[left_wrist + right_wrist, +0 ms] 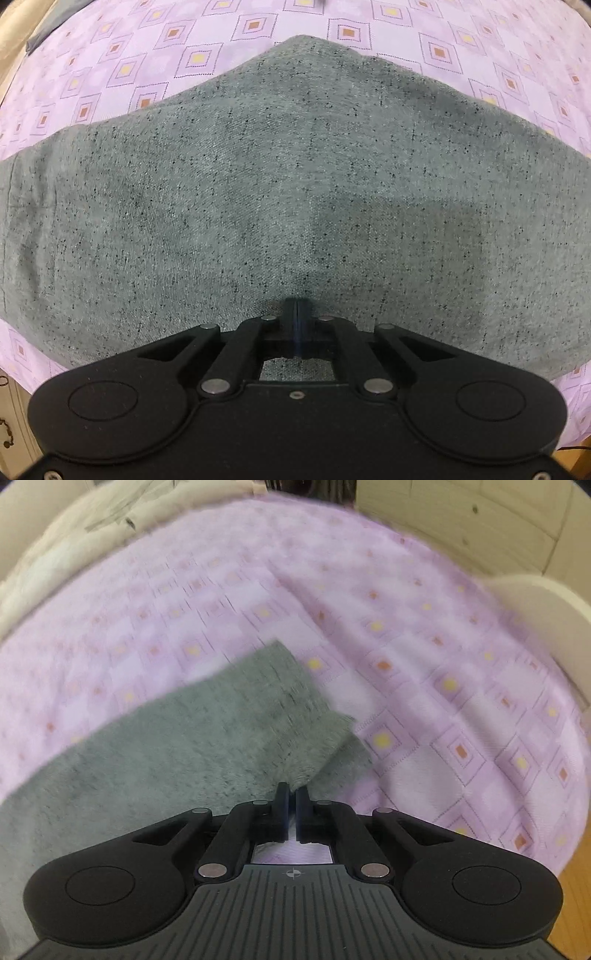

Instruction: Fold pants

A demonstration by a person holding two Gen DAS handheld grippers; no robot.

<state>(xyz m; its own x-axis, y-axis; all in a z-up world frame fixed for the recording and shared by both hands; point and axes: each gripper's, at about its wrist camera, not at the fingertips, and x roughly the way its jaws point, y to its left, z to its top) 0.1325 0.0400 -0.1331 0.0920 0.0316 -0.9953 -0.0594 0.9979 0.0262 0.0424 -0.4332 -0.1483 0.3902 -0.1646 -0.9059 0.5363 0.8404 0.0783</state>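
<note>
The grey speckled pants (295, 177) lie spread flat on the purple patterned bedsheet (177, 33) and fill most of the left wrist view. My left gripper (297, 306) points straight down with its fingers pressed together, tips touching the cloth near its near edge; nothing shows between them. In the blurred right wrist view, one end of the pants (207, 731) lies folded over itself, its corner reaching toward the middle of the sheet (443, 701). My right gripper (292, 788) is shut at that folded edge, where a small ridge of grey cloth rises between its tips.
A cream quilt or pillow (55, 554) is bunched at the far left of the bed. A pale bed frame (535, 598) curves along the right, with a wooden wall (480, 520) behind it. Wood floor (576, 904) shows at the lower right.
</note>
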